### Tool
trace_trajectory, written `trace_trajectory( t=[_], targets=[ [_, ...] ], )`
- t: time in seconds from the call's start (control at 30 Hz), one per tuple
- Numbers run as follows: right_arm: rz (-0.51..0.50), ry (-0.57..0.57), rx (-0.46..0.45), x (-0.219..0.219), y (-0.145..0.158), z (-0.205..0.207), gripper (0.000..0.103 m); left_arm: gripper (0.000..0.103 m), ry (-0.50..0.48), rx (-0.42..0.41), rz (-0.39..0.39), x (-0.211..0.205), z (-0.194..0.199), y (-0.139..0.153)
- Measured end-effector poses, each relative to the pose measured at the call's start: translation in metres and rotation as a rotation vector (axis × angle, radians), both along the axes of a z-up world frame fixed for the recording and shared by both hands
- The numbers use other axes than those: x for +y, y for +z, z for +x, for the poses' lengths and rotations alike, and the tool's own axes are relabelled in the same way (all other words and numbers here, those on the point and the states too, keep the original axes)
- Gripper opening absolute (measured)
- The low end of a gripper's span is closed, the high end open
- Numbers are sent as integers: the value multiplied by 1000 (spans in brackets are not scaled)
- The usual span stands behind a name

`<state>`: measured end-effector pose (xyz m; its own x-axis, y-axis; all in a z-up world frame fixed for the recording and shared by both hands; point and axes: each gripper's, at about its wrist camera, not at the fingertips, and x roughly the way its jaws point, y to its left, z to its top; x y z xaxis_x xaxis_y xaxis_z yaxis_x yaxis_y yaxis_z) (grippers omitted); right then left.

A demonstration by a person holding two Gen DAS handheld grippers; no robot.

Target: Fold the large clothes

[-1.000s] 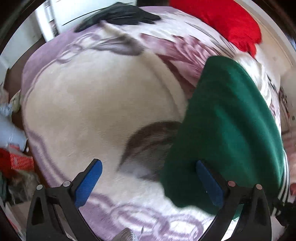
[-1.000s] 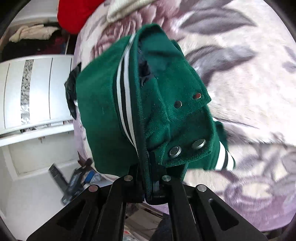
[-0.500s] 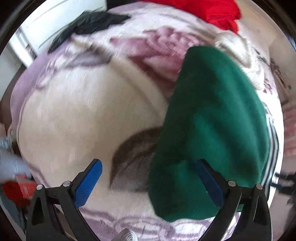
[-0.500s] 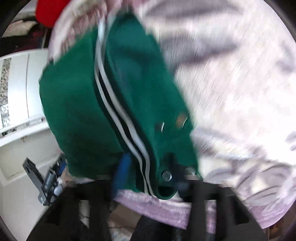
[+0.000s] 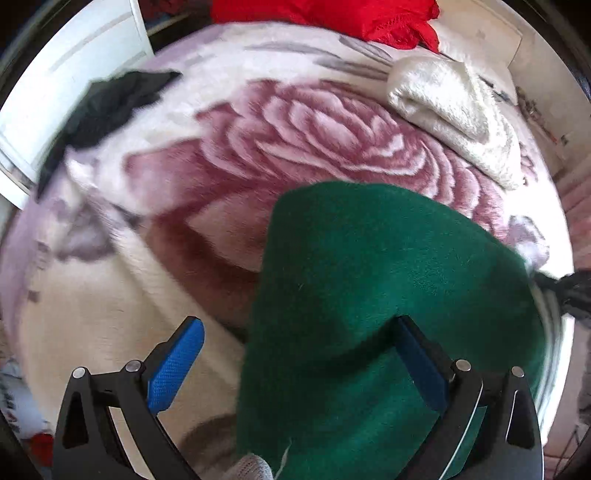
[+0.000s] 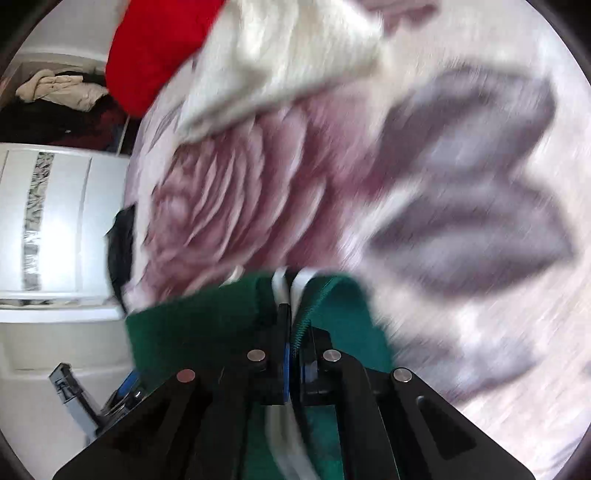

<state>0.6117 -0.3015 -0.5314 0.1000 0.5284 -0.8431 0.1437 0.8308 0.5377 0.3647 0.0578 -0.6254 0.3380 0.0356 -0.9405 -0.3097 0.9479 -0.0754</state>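
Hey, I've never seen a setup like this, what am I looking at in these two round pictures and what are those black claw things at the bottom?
Those are two-finger tools a person holds, each with a fisheye camera looking along its fingers. The left hand-held gripper is open over a green fleece jacket lying on a floral plush blanket. The right hand-held gripper is shut on the jacket's striped edge. A folded cream towel and red cloth lie farther back.

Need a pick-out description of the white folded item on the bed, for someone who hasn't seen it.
Start at the rose-print blanket covering the bed. At its far right edge, just below the red fabric, lies the cream fluffy folded garment. It is the only pale, plush piece; the green jacket and black clothing lie apart from it.
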Motion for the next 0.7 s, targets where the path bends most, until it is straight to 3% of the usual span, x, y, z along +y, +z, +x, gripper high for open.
trace_trajectory(
  t=[0.1,0.13,0.2,0.23,0.27,0.37,0.47,0.53,0.6,0.63,0.67,0.7],
  targets=[
    [23,4,152,-12,-33,-7,4,103,17,20,-46,2,-8,1],
    [41,24,166,-13,-31,-13,10,103,26,21,-51,3,-15,6],
    [88,42,185,-29,-15,-37,40,103,45,26,-54,4,-26,13],
    [80,40,193,-39,-5,-55,60,103,67,29,-53,6,-35,17],
    [74,30,189,-49,3,-72,69,103,83,30,-57,8,-42,19],
    [74,-7,250,-67,9,-133,70,103,131,44,-67,8,-70,23],
    [56,-122,388,-87,-8,-204,70,103,167,67,-64,4,-90,24],
    [198,-265,482,-100,-23,-254,70,103,181,89,-70,0,-102,23],
    [428,-429,512,-93,-43,-286,70,103,182,103,-77,-3,-108,21],
    [475,-492,493,-91,-50,-295,72,103,178,114,-73,-5,-110,18],
    [475,-529,464,-86,-60,-299,82,103,170,125,-68,-7,-110,16],
    [448,-535,453,-80,-68,-297,83,103,162,135,-64,-9,-111,13]
  ],
)
